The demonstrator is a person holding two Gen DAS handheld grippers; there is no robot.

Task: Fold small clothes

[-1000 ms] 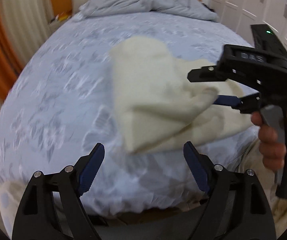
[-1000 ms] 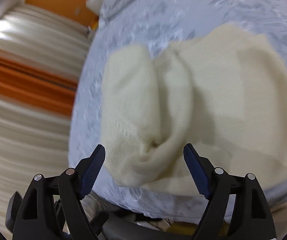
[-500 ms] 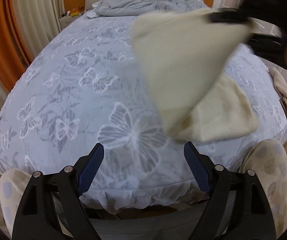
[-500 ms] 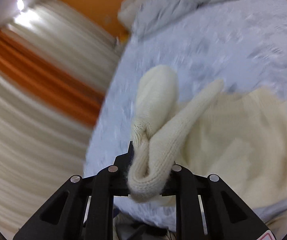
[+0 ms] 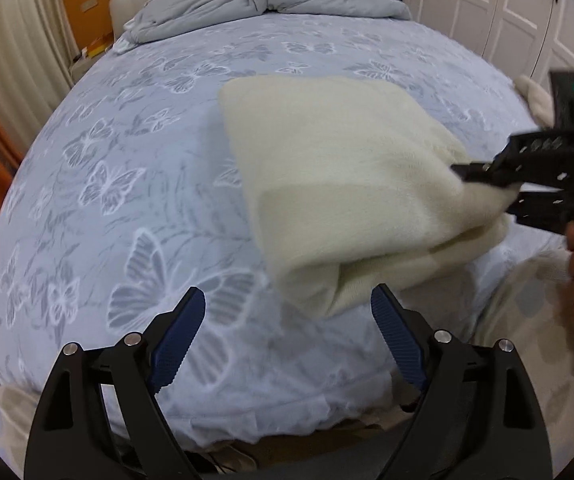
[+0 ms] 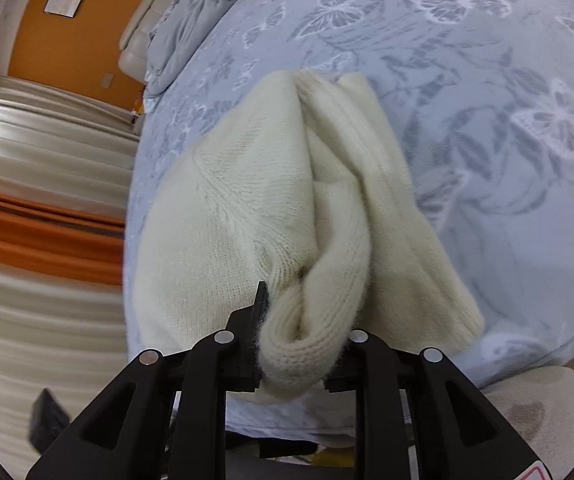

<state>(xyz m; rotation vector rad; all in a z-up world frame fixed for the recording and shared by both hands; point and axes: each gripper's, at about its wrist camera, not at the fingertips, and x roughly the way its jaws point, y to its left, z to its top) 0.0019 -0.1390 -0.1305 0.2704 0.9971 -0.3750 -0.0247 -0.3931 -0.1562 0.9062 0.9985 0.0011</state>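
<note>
The cream knit sweater (image 6: 271, 216) lies folded on the butterfly-print bed (image 5: 127, 184), one bunched ribbed edge clamped in the right gripper (image 6: 299, 356), whose jaws have just eased slightly. The left gripper (image 5: 287, 344) hovers nearby, jaws apart and empty.

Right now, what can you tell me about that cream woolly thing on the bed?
The cream knitted garment looks soft and fuzzy, with ribbed bands along its bunched folds. It is doubled over loosely, not flat. One gathered end is pinched by the right gripper, whose fingers have just eased slightly; the rest drapes onto the butterfly-print bedspread. The left gripper is open beside it, not touching.
</note>
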